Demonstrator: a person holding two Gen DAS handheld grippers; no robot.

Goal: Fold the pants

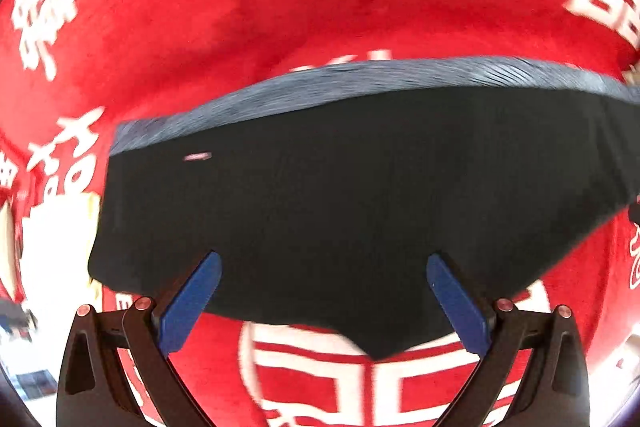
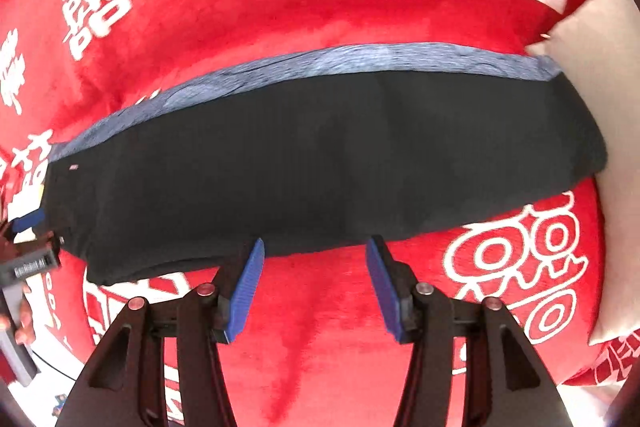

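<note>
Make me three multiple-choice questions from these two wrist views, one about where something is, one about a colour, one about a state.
1. Where do the pants lie?
A. On a red blanket with white characters
B. On a wooden floor
C. In a basket

2. What colour is the strip along the pants' far edge?
A. Yellow
B. Heathered blue-grey
C. Green

3. How is the right tool?
A. Shut on the pants
B. Shut on a pillow
C. Open, holding nothing

Answers:
1 A: the red blanket surrounds the pants.
2 B: the strip looks blue-grey in both views.
3 C: its blue pads stand apart at the pants' near edge.
</note>
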